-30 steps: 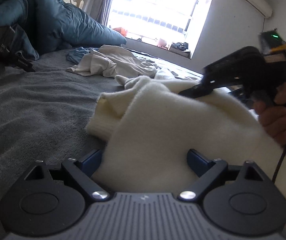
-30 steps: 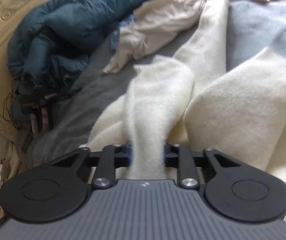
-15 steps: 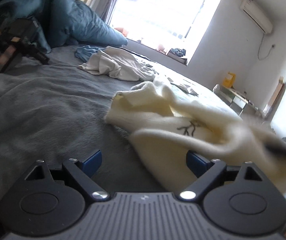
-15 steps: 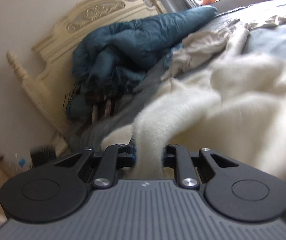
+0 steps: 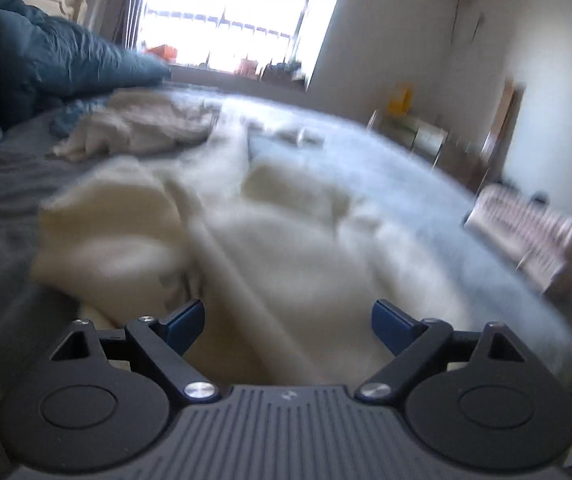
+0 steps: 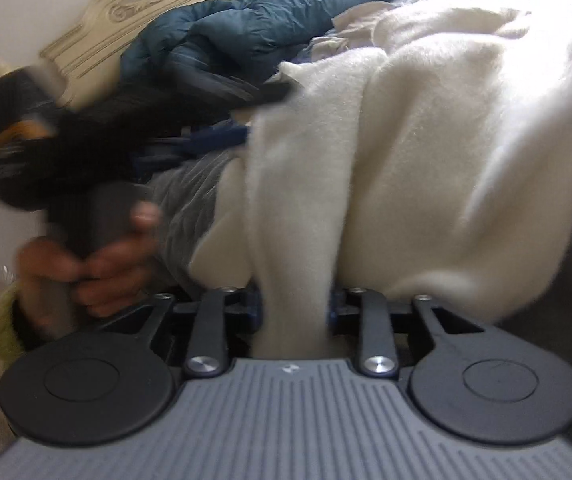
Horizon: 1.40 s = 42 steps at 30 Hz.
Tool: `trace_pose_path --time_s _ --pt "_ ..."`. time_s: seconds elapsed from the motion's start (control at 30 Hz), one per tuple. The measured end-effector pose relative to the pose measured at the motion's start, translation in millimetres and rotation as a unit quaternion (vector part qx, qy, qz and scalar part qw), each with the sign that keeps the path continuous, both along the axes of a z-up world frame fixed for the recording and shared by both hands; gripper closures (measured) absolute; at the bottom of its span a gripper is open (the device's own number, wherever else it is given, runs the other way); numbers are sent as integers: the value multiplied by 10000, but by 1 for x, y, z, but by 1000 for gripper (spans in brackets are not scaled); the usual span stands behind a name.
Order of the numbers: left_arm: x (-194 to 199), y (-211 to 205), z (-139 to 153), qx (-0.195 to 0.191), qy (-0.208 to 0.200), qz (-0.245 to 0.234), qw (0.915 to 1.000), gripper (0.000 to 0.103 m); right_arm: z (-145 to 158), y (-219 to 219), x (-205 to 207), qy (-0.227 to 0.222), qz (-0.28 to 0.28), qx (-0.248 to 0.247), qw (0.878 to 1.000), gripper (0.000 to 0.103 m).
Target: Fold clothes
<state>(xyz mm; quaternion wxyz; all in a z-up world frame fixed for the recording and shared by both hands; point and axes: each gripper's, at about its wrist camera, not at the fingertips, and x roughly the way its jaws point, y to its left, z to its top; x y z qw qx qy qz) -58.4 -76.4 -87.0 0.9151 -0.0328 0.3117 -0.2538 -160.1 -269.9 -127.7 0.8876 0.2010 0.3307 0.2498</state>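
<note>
Bed: a wide bed under a grey fleece blanket fills most of the left wrist view, from the lower left to the right edge; it carries every garment here.
Headboard: a cream carved wooden headboard crosses the upper left of the right wrist view, against the wall.
Quilt: a bunched teal padded quilt lies at the upper left of the left wrist view, in front of the headboard.
Sweater: a cream fluffy knit sweater sprawls over the centre of the left wrist view, blurred by motion; in the right wrist view it fills the centre and right, and a narrow band of it runs down into the bottom centre.
Other clothes: a crumpled off-white garment rests on the blanket in the upper left centre of the left wrist view, beyond the sweater, near the quilt.
Right tool: the right tool, at the bottom centre of its own view, is clamped on that narrow band of the sweater.
Left tool: the left tool has its blue pads set wide apart above the sweater, gripping nothing; in the right wrist view it is a dark blur at the sweater's left edge.
Hand: a person's hand, lower left of the right wrist view, grips the left tool's handle.
</note>
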Motion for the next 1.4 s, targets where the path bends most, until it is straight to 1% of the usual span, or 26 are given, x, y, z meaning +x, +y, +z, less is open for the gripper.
trace_pose_path --time_s 0.07,0.1,0.17,0.2,0.3,0.33,0.4,0.5,0.57,0.63,0.7,0.73,0.8,0.83,0.87,0.93,0.97,1.0,1.07,1.1,1.17,1.23,1.33,1.4 --pt "-1 1 -10 -75 139 9 9999 12 9 -15 -12 -1 16 -46 10000 68" --pt "-1 4 -13 -163 208 1 9997 12 14 -24 -18 -33 -1 -61 10000 64" --pt "1 11 -17 -336 341 -26 9989 12 28 -47 -27 -188 -199 -37 9996 59" --pt "1 14 -17 -400 357 -41 9986 12 38 -60 -25 -257 -369 15 9990 56" --pt "-4 18 -16 -526 272 -161 9981 16 63 -90 -13 -468 -850 140 9952 54" --pt "-7 17 -17 -523 242 -243 9980 16 70 -93 -5 -531 -940 159 9940 53" --pt "-14 15 -20 -500 192 -406 9977 16 81 -89 16 -629 -936 167 9935 52" --pt "-24 11 -24 -466 116 -651 9967 16 90 -56 58 -722 -532 36 9960 51" --pt "-31 9 -26 -443 66 -813 9957 16 94 -19 92 -791 -87 -147 9967 48" --pt "-38 7 -29 -420 15 -976 9943 16 95 22 121 -731 373 -431 9957 45" --pt "-40 9 -30 -412 23 -993 9942 16 91 62 148 -599 684 -899 9918 44" --pt "-41 12 -30 -435 18 -979 9942 16 86 80 161 -523 793 -1231 9878 44" --pt "-43 23 -27 -555 9 -931 9941 16 71 103 174 -504 878 -2109 9723 44" --pt "-43 31 -26 -629 -3 -875 9942 16 63 110 178 -542 846 -2512 9627 44" --pt "-44 39 -25 -707 -17 -810 9942 15 57 111 179 -538 830 -2739 9567 45" --pt "-43 57 -24 -834 -44 -613 9946 12 51 97 174 -430 796 -2749 9572 48" --pt "-41 66 -24 -869 -61 -477 9951 12 50 88 170 -368 709 -2702 9595 57" --pt "-37 74 -24 -869 -83 -325 9957 12 50 78 163 -349 598 -2685 9608 69" --pt "-24 89 -26 -836 -60 74 9965 11 53 56 143 -424 307 -2726 9607 79" --pt "-14 95 -27 -847 10 305 9959 11 53 45 132 -470 147 -2754 9601 81" --pt "8 106 -32 -998 157 697 9924 11 55 29 112 -538 -179 -2813 9579 81" --pt "31 111 -36 -1066 248 1038 9886 11 51 10 93 -511 -494 -2770 9582 82" --pt "64 113 -37 -1071 283 1456 9831 11 41 -22 71 -403 -1032 -2551 9606 83" --pt "82 111 -38 -1181 350 1600 9794 11 35 -46 59 -275 -1439 -2200 9644 83"
